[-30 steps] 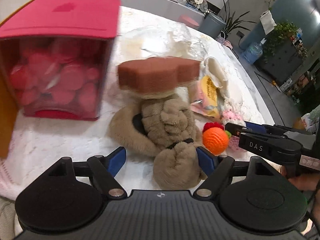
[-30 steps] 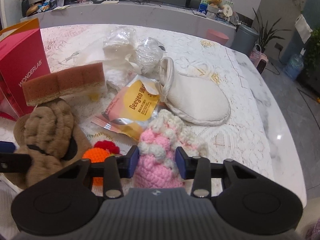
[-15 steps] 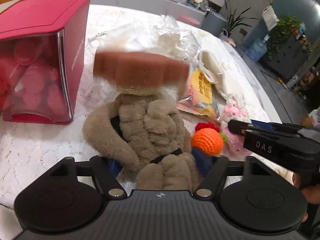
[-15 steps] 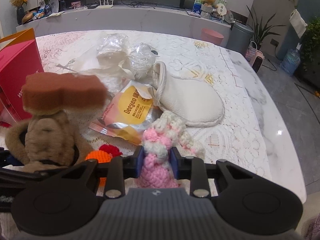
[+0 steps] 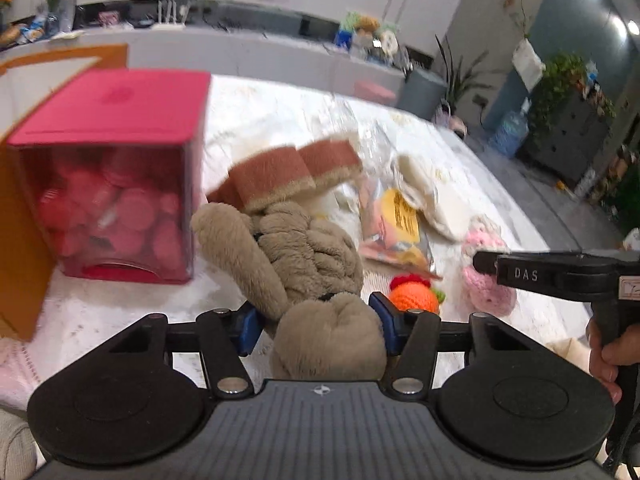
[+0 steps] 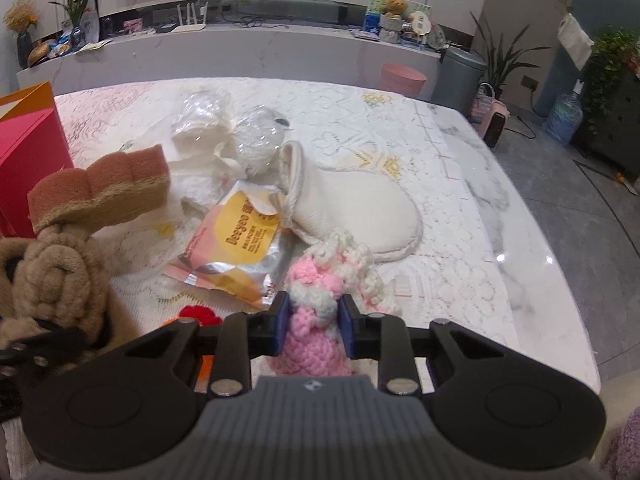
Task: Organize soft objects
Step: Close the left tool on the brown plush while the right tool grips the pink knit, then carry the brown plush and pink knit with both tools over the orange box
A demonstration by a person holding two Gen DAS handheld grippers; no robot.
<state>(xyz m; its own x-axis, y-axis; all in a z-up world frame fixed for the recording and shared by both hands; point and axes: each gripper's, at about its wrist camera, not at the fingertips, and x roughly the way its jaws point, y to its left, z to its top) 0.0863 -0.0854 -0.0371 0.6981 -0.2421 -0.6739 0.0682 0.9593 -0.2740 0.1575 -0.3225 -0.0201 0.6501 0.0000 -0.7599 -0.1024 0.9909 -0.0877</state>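
Note:
A brown fluffy plush [image 5: 304, 248] lies on the white lace cloth, with a brown sponge [image 5: 288, 168] tilted on top of it. My left gripper [image 5: 315, 326] has its jaws closing, and its blue pads press on the near end of the plush. To the right sits an orange knitted ball [image 5: 414, 300] with a red tuft. My right gripper [image 6: 313, 322] is shut on a pink and white knitted piece [image 6: 316, 276], squeezing it narrow. The plush [image 6: 52, 276] and the sponge [image 6: 100, 184] also show at the left of the right wrist view.
A red box [image 5: 112, 184] with a clear front full of pink discs stands at the left, beside an orange paper bag [image 5: 20, 260]. Behind are a yellow snack packet [image 6: 244, 232], a white slipper [image 6: 360, 212] and plastic-wrapped bundles [image 6: 224, 120]. The table edge [image 6: 540, 260] runs along the right.
The left jaws have narrowed onto the plush, which has shifted, and the sponge on it has tipped. The right jaws have closed tighter on the pink knitted piece.

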